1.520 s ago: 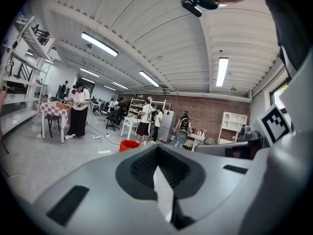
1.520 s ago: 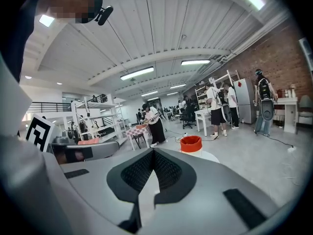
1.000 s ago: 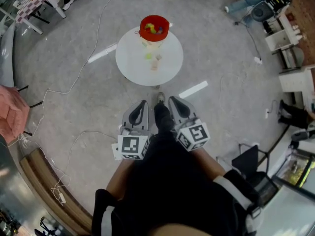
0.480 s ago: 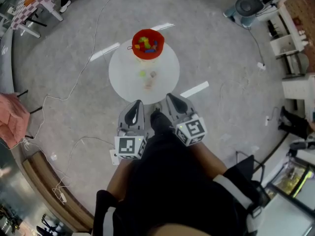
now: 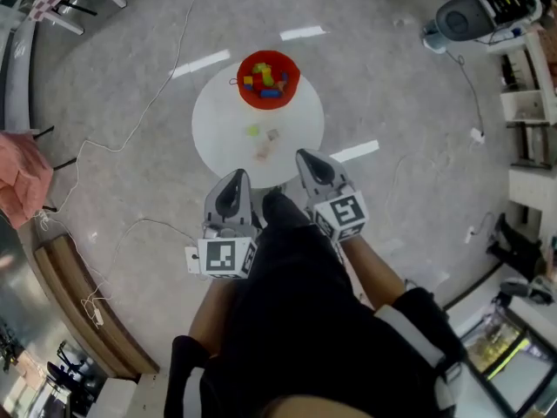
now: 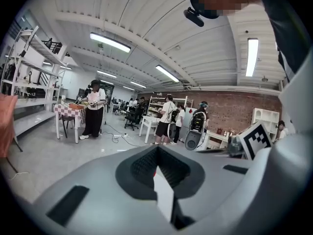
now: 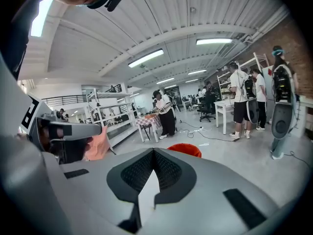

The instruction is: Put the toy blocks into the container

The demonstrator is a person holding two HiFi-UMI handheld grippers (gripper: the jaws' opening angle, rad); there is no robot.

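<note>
Head view: round white table (image 5: 218, 133) sits just ahead of the person, w/ the red container (image 5: 294, 85) on its far side. The container holds a heap of coloured blocks (image 5: 264, 81): red, yellow, green, blue. Three loose ones lie on the tabletop, nearer the person. There's a green block (image 5: 252, 131) on the left and a pale block (image 5: 272, 135) just right of it. A second pale block (image 5: 261, 153) lies nearer again, toward the table's near edge. All three lie apart from the container.

Left gripper (image 5: 236, 175) is held low in front of the person, tip at the table's near edge, left of centre. In its own view the jaws are pressed together w/ nothing btwn them.

Right gripper (image 5: 305, 156) is alongside on the right, tip over the table's near-right rim. Its jaws are also closed tight & empty. In the right gripper view the red container peeks up just past the jaw tips, straight ahead.

Neither gripper touches a block. Bkgd: pink cloth (image 5: 17, 168) at far left on the grey floor, and people (image 6: 168, 119) standing at tables far back in the room.
</note>
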